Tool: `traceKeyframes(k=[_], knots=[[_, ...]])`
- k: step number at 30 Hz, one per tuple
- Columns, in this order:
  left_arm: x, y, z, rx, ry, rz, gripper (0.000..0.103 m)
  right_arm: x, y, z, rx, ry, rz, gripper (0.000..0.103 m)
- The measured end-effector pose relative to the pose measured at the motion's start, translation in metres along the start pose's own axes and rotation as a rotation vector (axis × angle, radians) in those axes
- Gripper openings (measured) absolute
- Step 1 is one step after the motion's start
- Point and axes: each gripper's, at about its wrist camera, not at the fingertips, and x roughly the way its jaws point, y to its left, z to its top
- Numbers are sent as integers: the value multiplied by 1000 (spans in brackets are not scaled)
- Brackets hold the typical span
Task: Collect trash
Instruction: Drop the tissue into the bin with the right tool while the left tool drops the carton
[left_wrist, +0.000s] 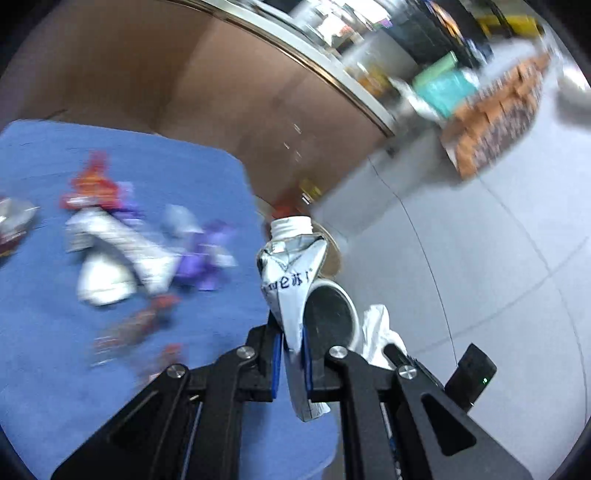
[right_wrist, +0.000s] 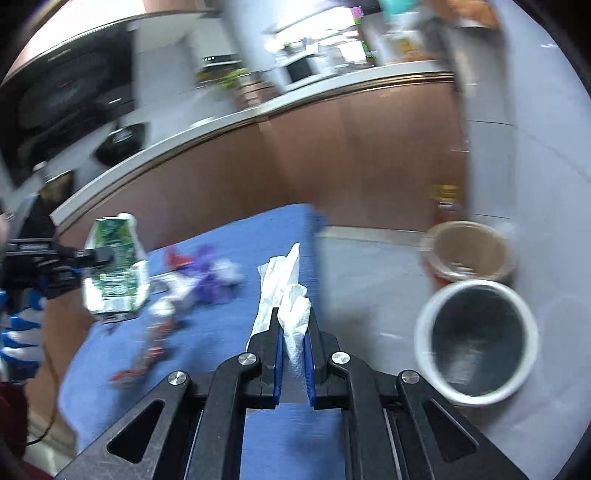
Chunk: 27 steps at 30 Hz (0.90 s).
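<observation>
My left gripper (left_wrist: 292, 334) is shut on a crushed white milk carton (left_wrist: 290, 273) with a screw spout, held up past the right edge of the blue table. The right wrist view shows the same carton (right_wrist: 115, 266) at the left, green-printed side showing, in the left gripper (right_wrist: 79, 258). My right gripper (right_wrist: 293, 325) is shut on a crumpled white tissue (right_wrist: 284, 291) over the table's right edge. A white bin with a dark inside (right_wrist: 476, 338) stands on the floor at the right, a brown bin (right_wrist: 469, 249) behind it. The white bin (left_wrist: 332, 317) shows behind the carton.
Blurred wrappers, red, purple and white (left_wrist: 122, 243), lie on the blue tablecloth (left_wrist: 44, 314). A brown counter front (right_wrist: 351, 158) runs behind the table. Grey tiled floor (left_wrist: 498, 266) spreads to the right. A person's sleeve and a blue-and-white glove (right_wrist: 18, 332) show at the left edge.
</observation>
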Motion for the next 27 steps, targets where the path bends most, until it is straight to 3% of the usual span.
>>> traceKeyframes(k=[7,14,23,27], knots=[[156,-92,19,141,225,-34,8,9,-84,-11,87,6,-274,9],[291,-146,9,249,393,-1,9,45,-138,-16,117,51,-417,10],[412,-160,-4,279,479,85,11,72,-193,-20,174,85,-519,11],[441,-151,-7,240,515,64,21,82,-206,-18,188,105,-549,19]])
